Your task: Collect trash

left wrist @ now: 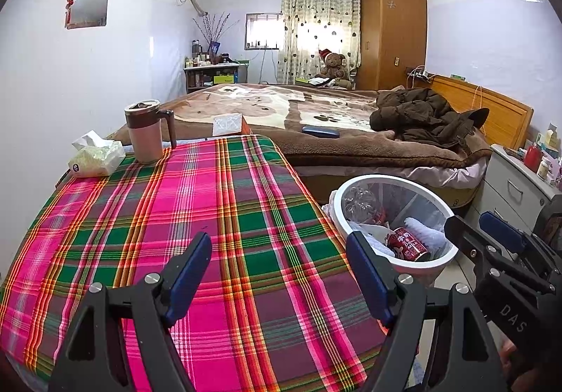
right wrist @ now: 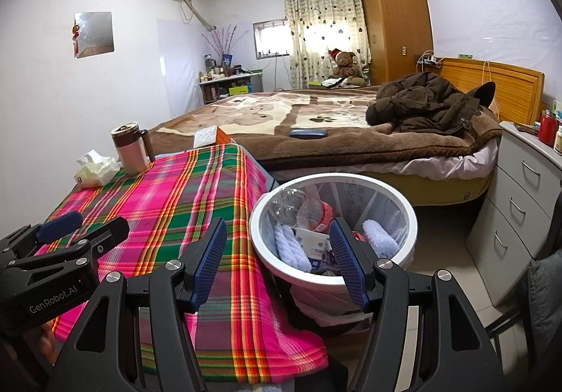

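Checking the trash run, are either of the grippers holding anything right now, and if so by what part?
Nothing is held. The left gripper is open above the plaid tablecloth; the right gripper is open by the trash bin.

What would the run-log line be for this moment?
left gripper: open, empty | right gripper: open, empty | trash bin: beside table, holds bottle, can | table: mug, tissue pack only

Tablecloth (left wrist: 210, 216) — pink-green plaid; bin (right wrist: 267, 244) white (can (left wrist: 407, 244) red).

Both wrist views overlook table (left wrist: 246, 216), bin (right wrist: 267, 216), bed (left wrist: 316, 146).
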`<state>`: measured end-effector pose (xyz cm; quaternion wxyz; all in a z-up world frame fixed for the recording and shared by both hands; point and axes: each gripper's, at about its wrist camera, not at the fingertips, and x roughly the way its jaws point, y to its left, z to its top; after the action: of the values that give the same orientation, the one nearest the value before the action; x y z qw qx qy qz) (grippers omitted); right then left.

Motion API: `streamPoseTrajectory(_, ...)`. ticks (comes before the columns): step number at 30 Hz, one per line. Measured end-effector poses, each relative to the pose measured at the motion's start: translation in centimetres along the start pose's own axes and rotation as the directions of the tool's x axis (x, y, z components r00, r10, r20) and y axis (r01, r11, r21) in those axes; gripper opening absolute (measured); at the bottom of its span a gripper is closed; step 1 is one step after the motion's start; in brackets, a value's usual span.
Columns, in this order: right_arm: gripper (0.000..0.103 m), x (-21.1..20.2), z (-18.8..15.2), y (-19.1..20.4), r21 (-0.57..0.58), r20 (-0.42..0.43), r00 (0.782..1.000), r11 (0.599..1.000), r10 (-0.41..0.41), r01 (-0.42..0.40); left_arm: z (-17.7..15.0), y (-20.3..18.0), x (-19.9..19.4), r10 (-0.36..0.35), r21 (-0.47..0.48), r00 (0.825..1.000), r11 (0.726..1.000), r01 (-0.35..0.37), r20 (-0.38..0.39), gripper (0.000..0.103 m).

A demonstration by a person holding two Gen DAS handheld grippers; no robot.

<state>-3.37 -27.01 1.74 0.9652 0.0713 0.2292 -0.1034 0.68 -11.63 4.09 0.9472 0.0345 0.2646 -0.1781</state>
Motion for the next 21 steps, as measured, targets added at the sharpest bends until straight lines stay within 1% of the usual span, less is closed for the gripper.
streamPoseTrajectory(12,0.062,-0.09,0.09,0.29,-0.001,-0.001,1.000,1.000,0.003,-0.003,-0.06,0.10,0.13,0.000,-0.007,1.000,1.000,0.000,-0.004,0.080)
streamPoseTrajectory(21,0.062,-0.12,0.13,0.50,-0.001,-0.001,1.000,1.000,0.004,-0.004,-0.06,0.08,0.25,0.007,-0.008,1.000,1.000,-0.007,0.010,0.080)
